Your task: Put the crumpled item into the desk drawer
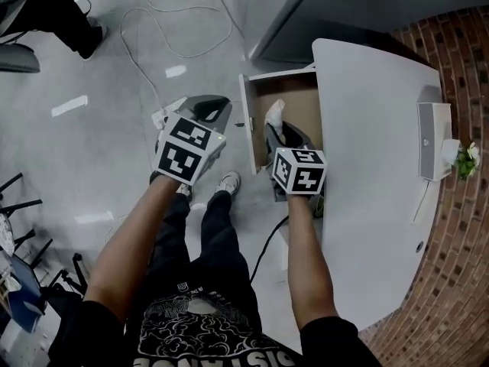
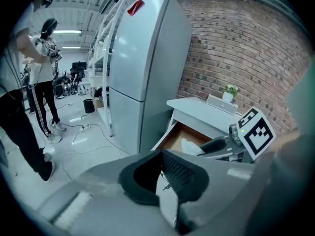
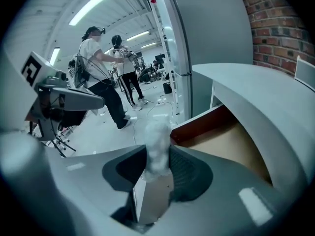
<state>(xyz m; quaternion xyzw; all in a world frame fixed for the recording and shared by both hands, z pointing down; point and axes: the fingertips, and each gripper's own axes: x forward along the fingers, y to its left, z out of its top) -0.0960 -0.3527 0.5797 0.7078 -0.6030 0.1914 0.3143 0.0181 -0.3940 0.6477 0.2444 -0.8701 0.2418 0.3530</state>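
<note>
Jaws of the right gripper are clamped on a crumpled white wad of paper, which sticks up between the dark pads. In the head view the wad sits over the inside of the open drawer — a white-fronted box with a brown wooden floor, pulled out from the side of the pale grey, round-cornered desk. Just outside the drawer front is the left gripper, its jaws a narrow gap apart with nothing between them. On the desk's far edge stand a white box-shaped device and a small green plant, close against a red brick wall. Beyond the drawer rises a tall grey cabinet. Loose white cables lie on the glossy grey floor — further back in the hall stand several people.
</note>
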